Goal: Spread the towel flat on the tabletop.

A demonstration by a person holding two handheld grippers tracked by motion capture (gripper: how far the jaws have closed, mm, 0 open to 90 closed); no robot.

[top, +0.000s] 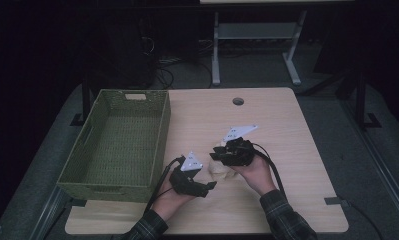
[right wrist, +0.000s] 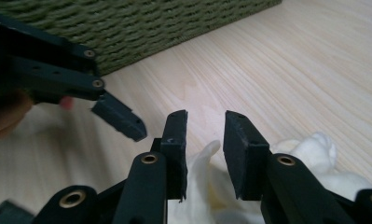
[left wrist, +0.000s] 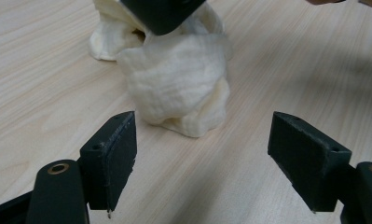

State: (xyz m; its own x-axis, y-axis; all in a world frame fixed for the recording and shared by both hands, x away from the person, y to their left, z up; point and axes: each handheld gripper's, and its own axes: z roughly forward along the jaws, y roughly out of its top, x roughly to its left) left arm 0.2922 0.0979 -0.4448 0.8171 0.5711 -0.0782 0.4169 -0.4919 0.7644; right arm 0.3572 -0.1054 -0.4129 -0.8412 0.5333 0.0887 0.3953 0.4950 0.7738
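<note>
On the pale wooden table [top: 287,150], a green woven basket [top: 117,145] sits at nine o'clock — the crumpled cream cloth [top: 222,171] lies centre-front, pinched by the right gripper [top: 226,152] — the left gripper [top: 209,186] at seven o'clock gapes empty.

Dim high view, brighter close-ups

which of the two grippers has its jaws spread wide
The left gripper: its jaws stand far apart, short of the cream cloth. The right gripper has its jaws close together, cloth bunched between them.
</note>
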